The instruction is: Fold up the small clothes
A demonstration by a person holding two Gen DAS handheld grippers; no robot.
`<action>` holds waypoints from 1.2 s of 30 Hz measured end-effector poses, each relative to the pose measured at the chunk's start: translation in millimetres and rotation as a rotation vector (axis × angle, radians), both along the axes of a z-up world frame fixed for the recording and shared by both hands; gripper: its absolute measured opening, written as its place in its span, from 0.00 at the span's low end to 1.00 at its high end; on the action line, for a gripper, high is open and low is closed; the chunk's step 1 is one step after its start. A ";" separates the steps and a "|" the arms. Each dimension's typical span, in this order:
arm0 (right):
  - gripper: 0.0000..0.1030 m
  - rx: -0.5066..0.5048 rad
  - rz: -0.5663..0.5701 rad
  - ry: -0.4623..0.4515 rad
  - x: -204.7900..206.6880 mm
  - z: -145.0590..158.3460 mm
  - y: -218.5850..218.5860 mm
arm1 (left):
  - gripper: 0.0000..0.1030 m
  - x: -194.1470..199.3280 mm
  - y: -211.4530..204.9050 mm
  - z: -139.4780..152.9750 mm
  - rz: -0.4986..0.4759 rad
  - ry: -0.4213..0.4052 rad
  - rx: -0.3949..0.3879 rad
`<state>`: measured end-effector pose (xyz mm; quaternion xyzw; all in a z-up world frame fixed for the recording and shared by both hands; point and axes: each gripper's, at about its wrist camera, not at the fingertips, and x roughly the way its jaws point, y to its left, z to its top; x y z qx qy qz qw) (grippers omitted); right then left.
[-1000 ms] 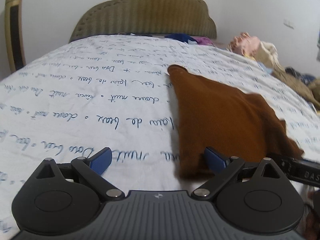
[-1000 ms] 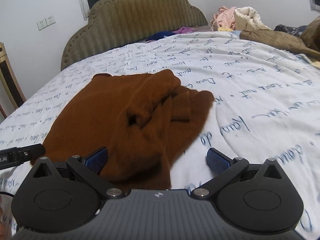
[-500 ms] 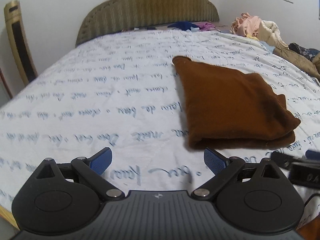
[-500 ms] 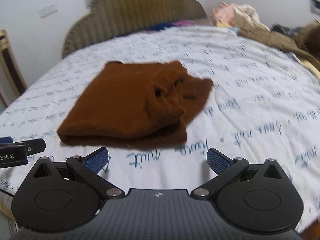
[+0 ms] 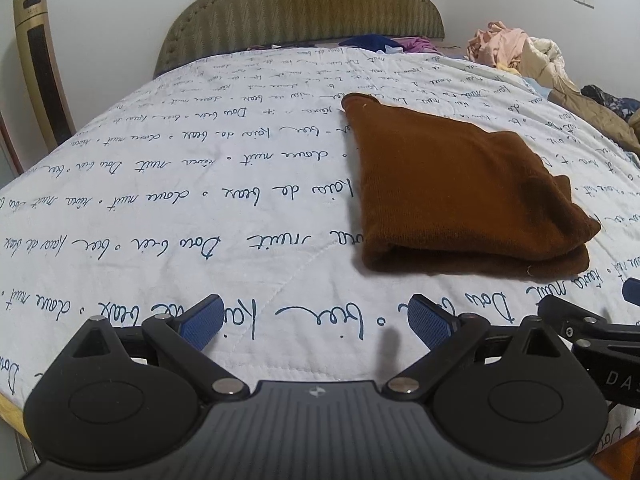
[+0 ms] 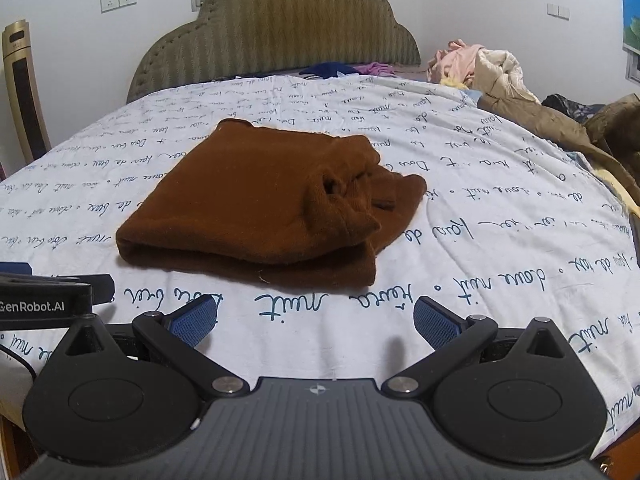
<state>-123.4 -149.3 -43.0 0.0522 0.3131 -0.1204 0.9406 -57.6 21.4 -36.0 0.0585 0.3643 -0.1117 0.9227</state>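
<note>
A brown knitted garment (image 5: 452, 192) lies folded in layers on the white bedspread with blue script (image 5: 200, 200). In the right wrist view the garment (image 6: 256, 204) shows a bunched sleeve end on its right side. My left gripper (image 5: 316, 316) is open and empty, above the bedspread near its front edge, short of the garment's near left corner. My right gripper (image 6: 316, 316) is open and empty, just in front of the garment's near edge. Each gripper's body shows at the side of the other's view.
A padded olive headboard (image 6: 276, 28) stands at the far end. A heap of loose clothes (image 6: 480, 68) and a tan coat (image 6: 560, 120) lie at the far right. A gold-framed stand (image 5: 40, 72) is by the bed's left side.
Both grippers have pulled back from the garment toward the bed's front edge and risen. The garment, which they were touching a second ago, now lies free and folded.
</note>
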 end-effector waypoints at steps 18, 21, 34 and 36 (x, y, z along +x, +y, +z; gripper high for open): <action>1.00 0.008 0.005 0.020 -0.6 -8.0 4.3 | 0.96 4.4 2.2 -10.7 0.022 0.038 -0.014; 1.00 -0.003 0.007 -0.005 1.7 -9.3 -1.5 | 0.96 6.8 1.4 -14.5 0.021 -0.012 -0.011; 1.00 -0.103 -0.048 -0.089 16.2 -46.5 -3.4 | 1.00 11.5 3.0 -38.4 0.018 -0.112 -0.005; 1.00 -0.084 -0.048 -0.089 16.7 -46.4 -6.7 | 1.00 10.6 3.7 -39.3 0.019 -0.115 -0.006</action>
